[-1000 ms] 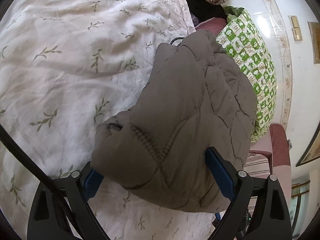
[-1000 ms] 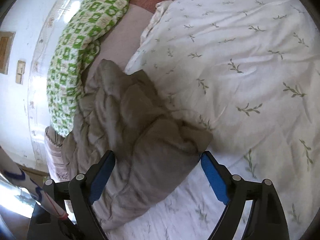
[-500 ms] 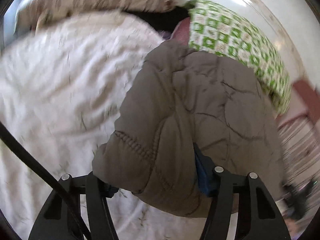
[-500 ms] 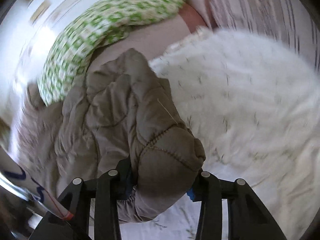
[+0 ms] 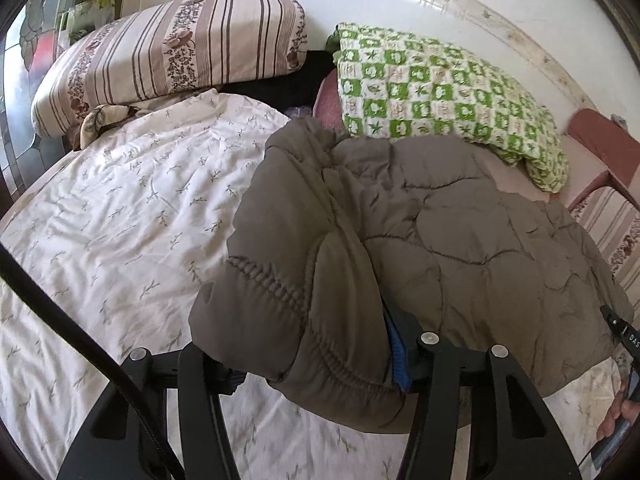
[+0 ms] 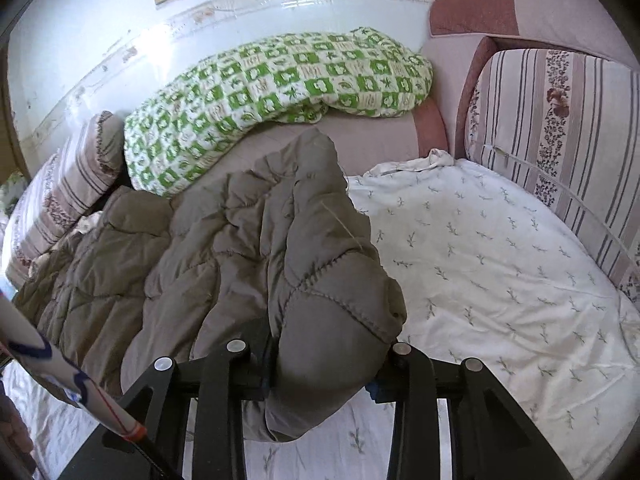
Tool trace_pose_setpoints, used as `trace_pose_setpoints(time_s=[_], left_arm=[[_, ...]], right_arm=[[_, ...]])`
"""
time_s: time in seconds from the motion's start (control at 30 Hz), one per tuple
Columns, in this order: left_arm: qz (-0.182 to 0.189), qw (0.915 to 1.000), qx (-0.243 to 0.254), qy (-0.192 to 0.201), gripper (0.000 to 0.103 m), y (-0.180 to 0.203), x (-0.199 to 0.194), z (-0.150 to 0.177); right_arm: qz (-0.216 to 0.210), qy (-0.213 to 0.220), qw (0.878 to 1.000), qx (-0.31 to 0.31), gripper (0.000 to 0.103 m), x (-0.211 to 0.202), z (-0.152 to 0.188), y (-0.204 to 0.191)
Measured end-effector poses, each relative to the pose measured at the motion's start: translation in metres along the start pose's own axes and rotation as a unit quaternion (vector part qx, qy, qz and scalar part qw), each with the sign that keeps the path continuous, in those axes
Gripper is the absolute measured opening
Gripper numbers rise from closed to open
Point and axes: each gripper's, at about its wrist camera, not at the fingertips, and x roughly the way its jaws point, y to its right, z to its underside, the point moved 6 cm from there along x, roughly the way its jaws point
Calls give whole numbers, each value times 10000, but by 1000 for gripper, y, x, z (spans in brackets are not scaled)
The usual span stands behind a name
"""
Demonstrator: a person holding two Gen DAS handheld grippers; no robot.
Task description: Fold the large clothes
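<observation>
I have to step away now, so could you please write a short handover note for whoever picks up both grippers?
Left gripper: jaws closing on a padded corner of the brown quilted coat.
Right gripper: jaws closing on another corner of it.
The coat's gripped end is raised; the rest lies bunched on the white leaf-print bedspread, beside the green checked pillow.
Done: both corners gripped.
Left: spread it flat, then fold.

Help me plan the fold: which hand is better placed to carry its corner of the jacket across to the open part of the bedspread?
Probably the left. Both grippers are closing on the jacket, but the left gripper already sits beside the bare bedspread; the right gripper holds the other end.
</observation>
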Motion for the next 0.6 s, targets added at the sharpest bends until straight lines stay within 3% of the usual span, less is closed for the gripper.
trace_pose_setpoints(time_s=[0.23, 0.33, 0.4, 0.47, 0.6], left_arm=[[14, 9999, -46, -124, 54, -4, -22, 22], [-53, 9990, -241, -378, 58, -12, -17, 40], [-53, 9965, -566, -610, 64, -22, -12, 51], [-73, 9924, -956, -776, 72, -35, -10, 58], [47, 9785, -1887, -827, 76, -68, -14, 62]], right_arm=[[-104, -207, 9996, 173, 36, -24, 21, 10], [-93, -565, 9976, 395, 38, -14, 37, 21], [-155, -908, 9926, 792, 45, -2, 49, 34], [-285, -1311, 9831, 1247, 57, 8, 61, 48], [-732, -1646, 9450, 2728, 68, 3, 83, 87]])
